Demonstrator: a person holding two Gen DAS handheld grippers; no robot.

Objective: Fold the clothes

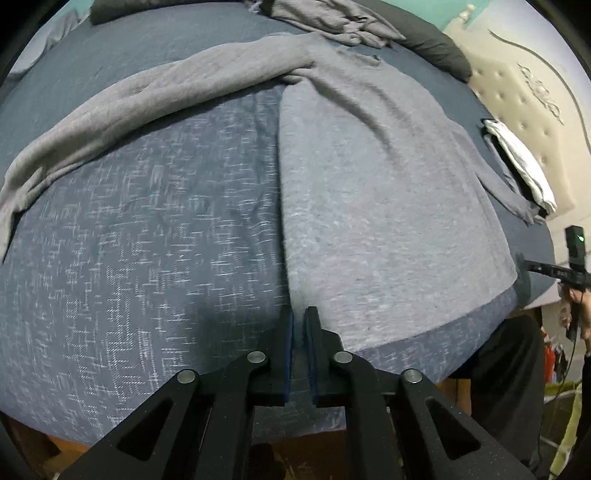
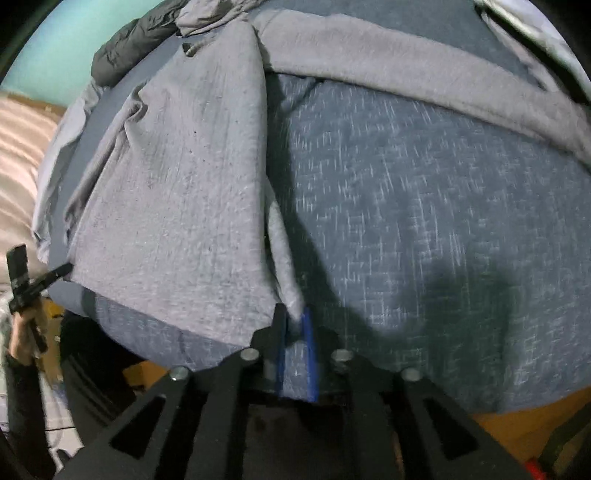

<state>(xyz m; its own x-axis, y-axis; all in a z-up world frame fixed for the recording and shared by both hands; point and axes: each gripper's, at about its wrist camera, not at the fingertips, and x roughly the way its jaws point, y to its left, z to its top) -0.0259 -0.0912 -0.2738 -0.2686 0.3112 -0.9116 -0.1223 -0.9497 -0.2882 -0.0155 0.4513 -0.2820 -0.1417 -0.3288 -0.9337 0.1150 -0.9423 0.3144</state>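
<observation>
Left tool (image 1: 299, 325) is pinching the hem of the grey shirt (image 1: 369, 192) lying on the bed (image 1: 147, 240). Right tool (image 2: 295, 325) is gripping the shirt's other hem corner.

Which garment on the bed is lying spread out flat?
The grey long-sleeved top nearest the jaws; the grey heap and dark bundle beyond it are crumpled.

no readable text, headboard (image 1: 517, 110) script ornament illegible

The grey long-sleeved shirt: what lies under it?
The grey long-sleeved shirt lies on a blue patterned bedcover, which shows all around it. Anything between shirt and cover is hidden.
</observation>
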